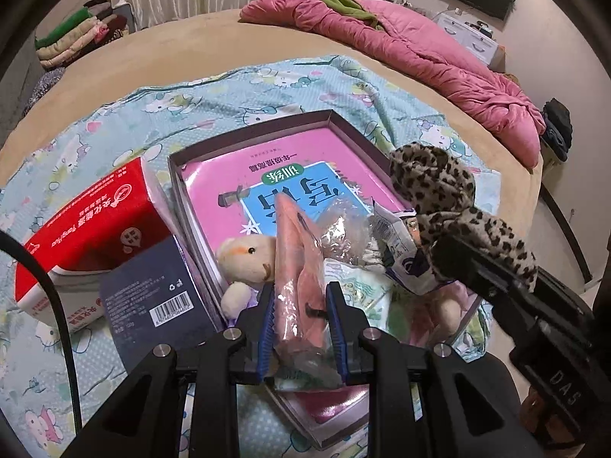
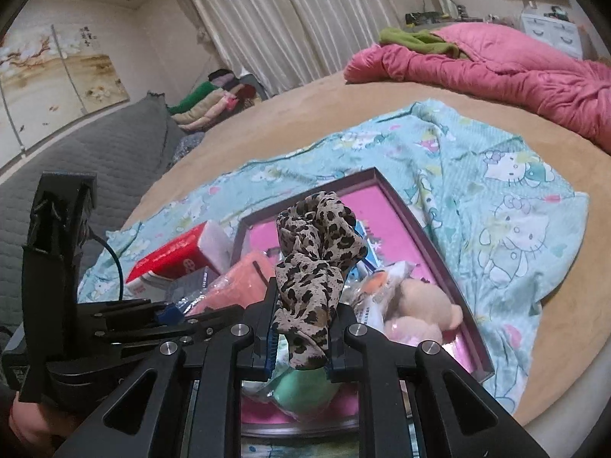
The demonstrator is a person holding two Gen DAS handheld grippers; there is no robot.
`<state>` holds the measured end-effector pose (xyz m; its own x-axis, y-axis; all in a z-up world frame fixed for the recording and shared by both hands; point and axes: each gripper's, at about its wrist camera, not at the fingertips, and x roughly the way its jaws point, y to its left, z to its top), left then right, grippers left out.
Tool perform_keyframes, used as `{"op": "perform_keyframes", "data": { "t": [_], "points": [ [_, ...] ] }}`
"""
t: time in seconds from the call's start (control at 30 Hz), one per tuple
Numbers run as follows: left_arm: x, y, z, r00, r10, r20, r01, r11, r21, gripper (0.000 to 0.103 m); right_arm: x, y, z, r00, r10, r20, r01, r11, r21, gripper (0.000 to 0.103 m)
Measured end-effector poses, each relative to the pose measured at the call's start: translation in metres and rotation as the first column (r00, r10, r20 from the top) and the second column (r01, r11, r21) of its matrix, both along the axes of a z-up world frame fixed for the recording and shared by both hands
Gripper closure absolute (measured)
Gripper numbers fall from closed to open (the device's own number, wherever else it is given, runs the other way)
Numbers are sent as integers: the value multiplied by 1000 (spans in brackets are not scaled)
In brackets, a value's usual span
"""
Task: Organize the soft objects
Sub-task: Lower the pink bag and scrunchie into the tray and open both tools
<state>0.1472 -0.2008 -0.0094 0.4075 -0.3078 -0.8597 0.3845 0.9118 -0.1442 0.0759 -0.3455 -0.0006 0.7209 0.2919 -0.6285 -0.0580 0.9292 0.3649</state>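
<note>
My left gripper (image 1: 300, 297) is shut on a salmon-pink soft item in a clear plastic bag (image 1: 298, 267), held over the shallow purple-rimmed box (image 1: 328, 115). My right gripper (image 2: 301, 316) is shut on a leopard-print scrunchie (image 2: 317, 252), which also shows in the left wrist view as the scrunchie (image 1: 431, 183) above the box's right side. Inside the box lie a pink book (image 1: 244, 183), a cream plush toy (image 1: 248, 257) and a crumpled snack wrapper (image 1: 401, 252). The plush (image 2: 420, 305) and the bagged pink item (image 2: 236, 282) also appear in the right wrist view.
The box rests on a light blue cartoon-cat sheet (image 2: 496, 198) spread over a round tan bed (image 1: 191, 49). A red and white tissue pack (image 1: 88, 229) and a dark blue box (image 1: 152, 297) lie left of it. A pink quilt (image 1: 420, 53) and folded clothes (image 1: 76, 34) sit farther back.
</note>
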Motion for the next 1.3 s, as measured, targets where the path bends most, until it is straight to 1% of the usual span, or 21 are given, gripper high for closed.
{"op": "perform_keyframes", "data": {
  "t": [0.07,0.33,0.6,0.7,0.8,0.9,1.07,1.3],
  "points": [
    [2,0,-2,1000,1,-5,-1,1000,-6,77,2,3,-3,1000,6,-4,-6,1000,-17,85],
    [6,-1,-7,1000,-7,-13,7,1000,-10,77,7,13,-11,1000,18,-23,-19,999,-39,83],
    [4,-3,-9,1000,-20,-9,19,1000,-1,77,10,17,-18,999,23,-36,-26,998,-65,80],
    [5,-3,-9,1000,-17,-10,17,1000,-6,77,9,19,-20,999,27,-33,-30,996,-85,77],
    [5,-3,-9,1000,-15,-13,15,1000,-7,77,7,20,-18,1000,22,-22,-25,994,-103,71],
    [5,-3,-9,1000,-16,-12,16,1000,-6,77,5,17,-17,1000,14,-17,-16,994,-105,68],
    [5,-3,-9,1000,-19,-13,19,1000,-5,77,-4,11,-12,1000,3,11,-2,994,-112,61],
    [6,-4,-10,1000,-16,-19,16,1000,-8,77,-8,8,-9,1000,-12,21,15,994,-106,58]
  ]
}}
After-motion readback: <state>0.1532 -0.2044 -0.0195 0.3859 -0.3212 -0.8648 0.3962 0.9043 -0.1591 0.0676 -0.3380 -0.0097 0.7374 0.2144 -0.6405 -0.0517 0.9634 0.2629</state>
